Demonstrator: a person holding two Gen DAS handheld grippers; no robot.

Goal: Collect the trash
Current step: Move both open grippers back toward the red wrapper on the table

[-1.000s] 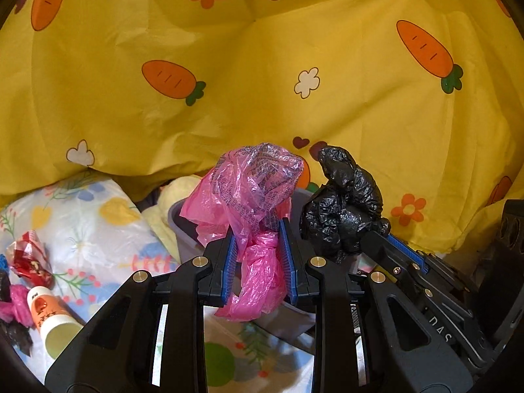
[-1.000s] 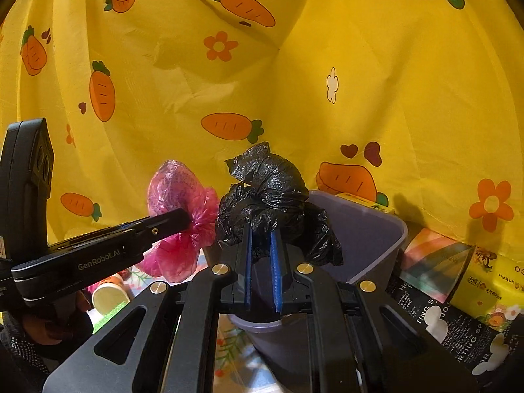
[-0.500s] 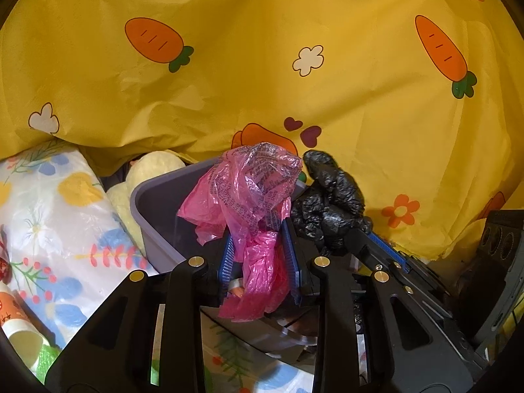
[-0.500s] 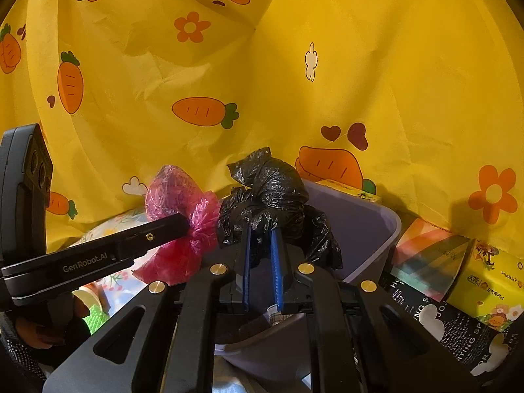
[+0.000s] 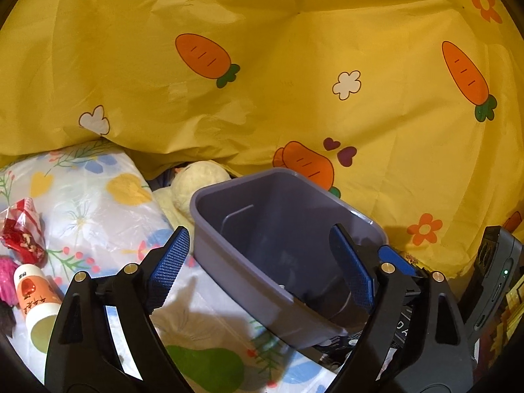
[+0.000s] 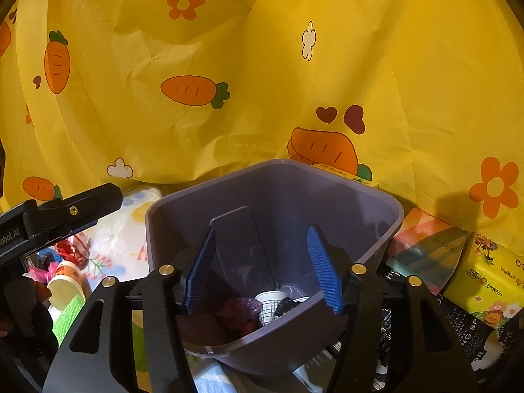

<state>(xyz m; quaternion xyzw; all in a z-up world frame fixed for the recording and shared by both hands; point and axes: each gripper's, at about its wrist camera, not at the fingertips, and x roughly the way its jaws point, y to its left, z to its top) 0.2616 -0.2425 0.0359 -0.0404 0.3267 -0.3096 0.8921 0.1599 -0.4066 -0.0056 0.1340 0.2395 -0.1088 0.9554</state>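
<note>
Both your grippers stand open and empty over the purple bin

Your left gripper (image 5: pixel 262 268) and right gripper (image 6: pixel 262 268) have just been opening, and nothing sits between either pair of jaws. The bin (image 6: pixel 376 229) stands upright, mouth up, tilting slightly towards you in the picture, its long axis running from near left to far right in the left wrist view (image 5: pixel 229 255). At its bottom you can see a crumpled pink bag (image 6: pixel 240 311), a white cup (image 6: pixel 270 304) on its side and a scrap of black bag (image 6: pixel 285 304). To the left, on the flowered sheet (image 5: pixel 91 209), lie a red wrapper (image 5: pixel 23 232) and an orange and white tube (image 5: pixel 34 294), its long axis pointing towards you
</note>
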